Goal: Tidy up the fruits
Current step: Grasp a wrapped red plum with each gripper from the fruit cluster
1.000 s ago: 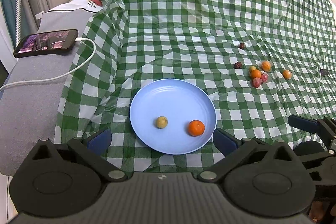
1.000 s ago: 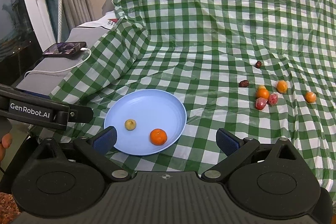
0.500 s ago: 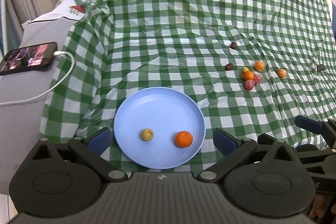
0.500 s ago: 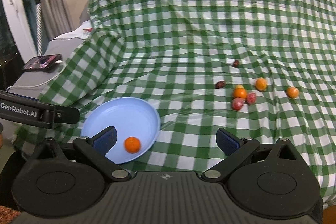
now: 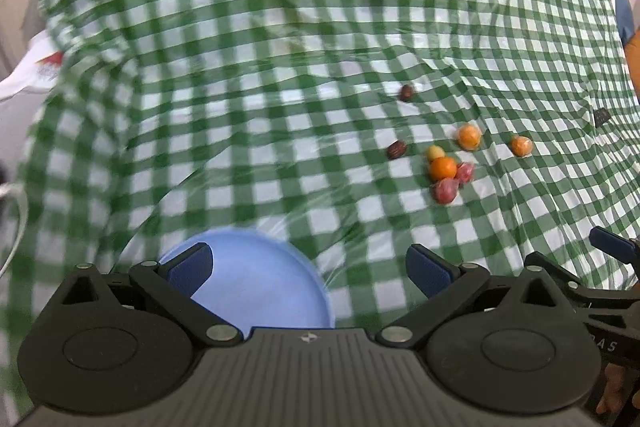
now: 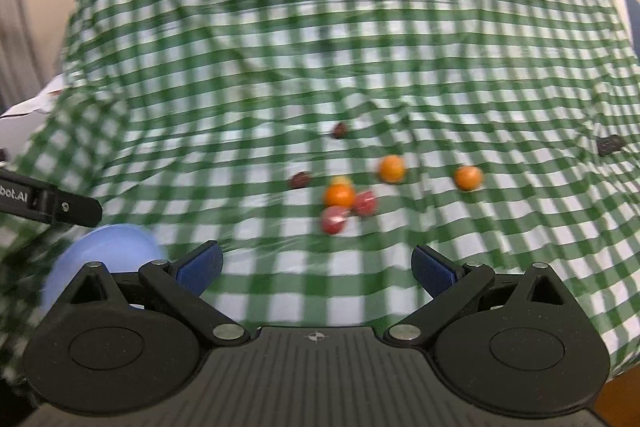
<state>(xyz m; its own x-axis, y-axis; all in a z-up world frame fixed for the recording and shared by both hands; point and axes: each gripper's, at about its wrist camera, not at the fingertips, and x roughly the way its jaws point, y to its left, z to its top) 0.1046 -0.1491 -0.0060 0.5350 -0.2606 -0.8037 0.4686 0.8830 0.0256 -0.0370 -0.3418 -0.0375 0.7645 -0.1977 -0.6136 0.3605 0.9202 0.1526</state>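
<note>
Fruits (image 6: 339,195) lie loose on the green-check cloth (image 6: 360,67), a tight cluster w/ two oranges (image 6: 392,169) off to its right and dark ones (image 6: 300,180) to its left, well apart from the blue plate (image 5: 264,279) near the front edge. Left tool (image 5: 308,269) hangs over the plate, jaws wide, empty. Right tool (image 6: 318,267) also wide & empty, aimed at the cluster, prob. lining up a pick. Both views are blurred.
</note>
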